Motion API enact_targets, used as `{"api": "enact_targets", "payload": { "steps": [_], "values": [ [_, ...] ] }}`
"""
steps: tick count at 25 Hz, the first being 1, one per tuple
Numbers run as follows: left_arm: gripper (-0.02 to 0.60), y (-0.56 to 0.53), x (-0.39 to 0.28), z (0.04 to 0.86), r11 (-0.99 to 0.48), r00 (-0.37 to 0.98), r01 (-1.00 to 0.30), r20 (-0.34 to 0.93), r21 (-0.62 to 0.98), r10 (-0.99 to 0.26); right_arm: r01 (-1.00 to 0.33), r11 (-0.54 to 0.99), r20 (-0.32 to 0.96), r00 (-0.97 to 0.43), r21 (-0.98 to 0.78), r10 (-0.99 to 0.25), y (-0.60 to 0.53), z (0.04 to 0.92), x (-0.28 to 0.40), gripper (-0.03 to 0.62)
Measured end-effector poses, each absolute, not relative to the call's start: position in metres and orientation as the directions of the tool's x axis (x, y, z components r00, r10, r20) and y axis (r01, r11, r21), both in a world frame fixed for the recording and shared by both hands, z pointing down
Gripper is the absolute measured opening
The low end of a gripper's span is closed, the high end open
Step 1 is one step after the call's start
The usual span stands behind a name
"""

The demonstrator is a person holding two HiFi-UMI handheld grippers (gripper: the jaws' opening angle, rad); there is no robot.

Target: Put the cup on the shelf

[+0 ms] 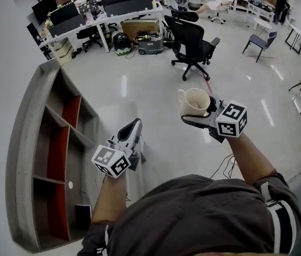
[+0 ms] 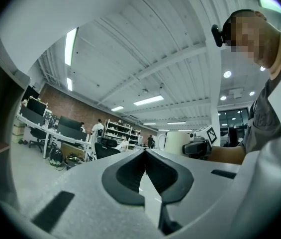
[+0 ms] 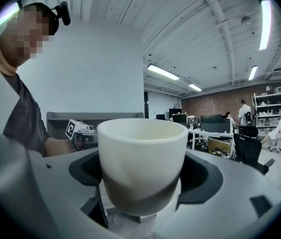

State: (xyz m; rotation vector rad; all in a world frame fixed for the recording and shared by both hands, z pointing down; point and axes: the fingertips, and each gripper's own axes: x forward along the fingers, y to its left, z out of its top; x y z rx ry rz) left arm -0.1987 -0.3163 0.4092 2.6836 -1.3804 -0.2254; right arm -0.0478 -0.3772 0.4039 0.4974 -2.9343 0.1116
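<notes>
A cream cup with a handle stands upright in mid-air between the jaws of my right gripper, which is shut on its lower half. In the right gripper view the cup fills the middle, dark pads pressing on both sides of it. My left gripper hangs lower and to the left with its jaws together and nothing in them; its pads meet at the tip. The grey shelf, with red back panels and mostly bare compartments, stands against the wall at the left.
A black office chair stands on the glossy floor ahead. Desks with monitors and a blue chair are farther back. A cable lies on the floor by my right arm. A dark flat item leans in a lower shelf compartment.
</notes>
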Motion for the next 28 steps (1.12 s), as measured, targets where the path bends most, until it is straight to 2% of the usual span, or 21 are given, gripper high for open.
{"api": "enact_targets", "payload": {
  "steps": [7, 13, 20, 25, 28],
  "values": [
    [-0.005, -0.318, -0.193, 0.412, -0.528, 0.521, -0.823, -0.090, 0.207, -0.849, -0.292, 0.956, 0.196, -0.940, -0.041, -0.279, -0.387, 0.406, -0.045, 0.426],
    [-0.005, -0.290, -0.252, 0.381, -0.413, 0.401, -0.898, -0.107, 0.151, -0.910, -0.170, 0.985, 0.174, -0.970, 0.020, -0.171, -0.373, 0.371, -0.109, 0.426],
    [-0.005, -0.206, -0.350, 0.328, -0.159, 0.154, -0.987, -0.131, 0.028, -0.979, 0.084, 0.991, 0.126, -0.989, 0.104, 0.071, -0.324, 0.311, -0.243, 0.426],
    [-0.005, -0.122, -0.415, 0.303, 0.100, -0.097, -0.995, -0.127, -0.020, -0.987, 0.319, 0.937, 0.106, -0.946, 0.141, 0.306, -0.259, 0.281, -0.351, 0.426],
    [-0.005, -0.035, -0.440, 0.275, 0.283, -0.279, -0.959, -0.119, -0.022, -0.953, 0.476, 0.865, 0.110, -0.879, 0.158, 0.463, -0.182, 0.251, -0.410, 0.426]
  ]
}}
